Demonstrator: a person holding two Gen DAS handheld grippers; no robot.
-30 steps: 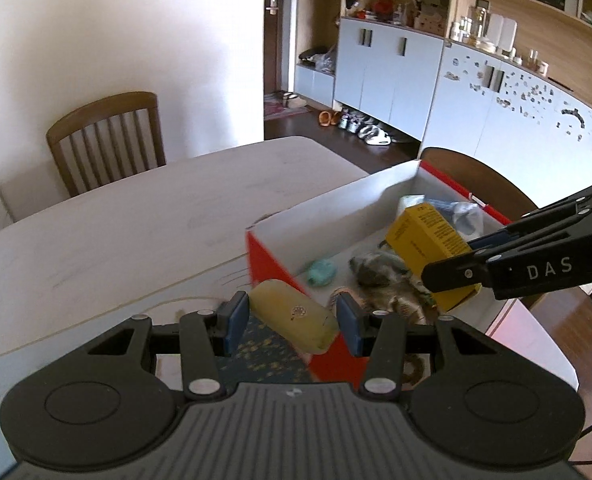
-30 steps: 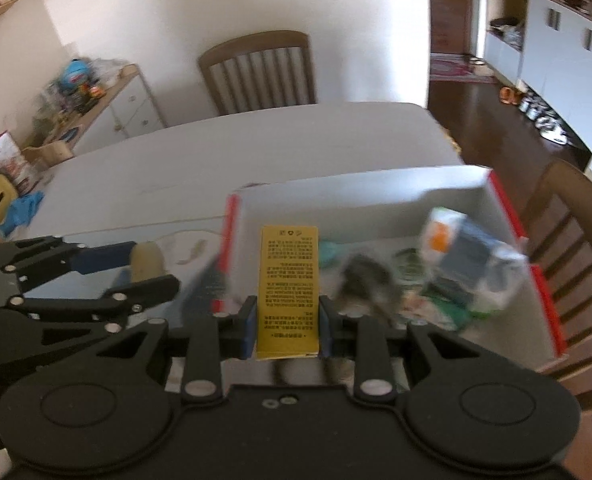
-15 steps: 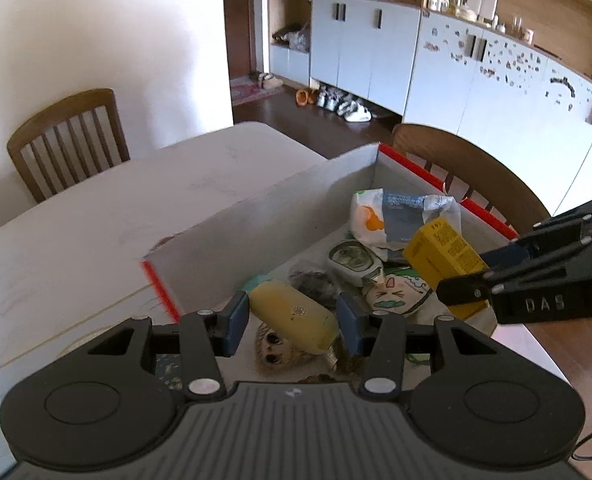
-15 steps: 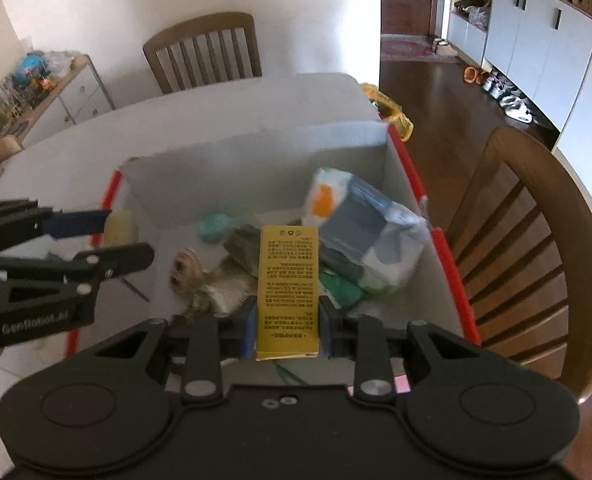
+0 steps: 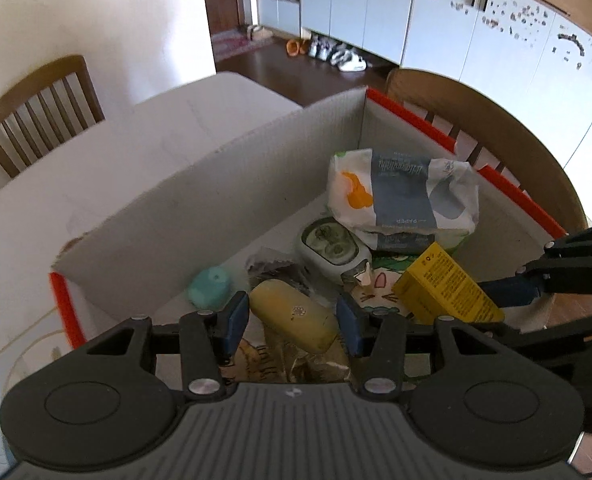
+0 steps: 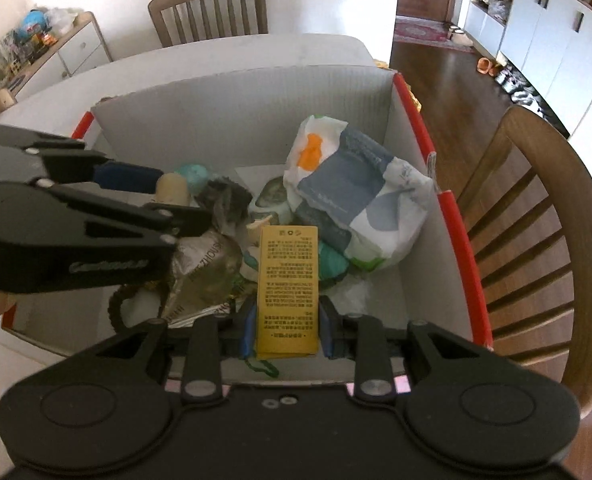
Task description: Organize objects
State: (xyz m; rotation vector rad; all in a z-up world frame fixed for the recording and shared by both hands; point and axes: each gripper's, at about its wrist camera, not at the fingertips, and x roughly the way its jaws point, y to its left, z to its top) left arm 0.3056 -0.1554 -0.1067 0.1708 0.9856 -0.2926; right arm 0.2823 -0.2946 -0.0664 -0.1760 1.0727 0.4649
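Observation:
My left gripper (image 5: 292, 322) is shut on a pale yellow oblong case (image 5: 291, 316) and holds it over the open cardboard box (image 5: 199, 200) with red edges. My right gripper (image 6: 287, 330) is shut on a yellow carton (image 6: 287, 288) with printed text, also over the box (image 6: 235, 108). The carton shows in the left wrist view (image 5: 448, 290), and the yellow case shows in the right wrist view (image 6: 171, 189). Inside the box lie a tissue pack (image 6: 352, 196), a teal round thing (image 5: 209, 290), a grey-green case (image 5: 332, 244) and several wrappers.
The box stands on a white table (image 5: 95, 168). A wooden chair (image 6: 536, 216) stands right beside the box's right side, another chair (image 6: 209, 8) at the table's far end. White cabinets (image 5: 476, 28) line the far wall.
Both grippers have moved forward and down over the box with their objects still held. The box interior now fills both views.

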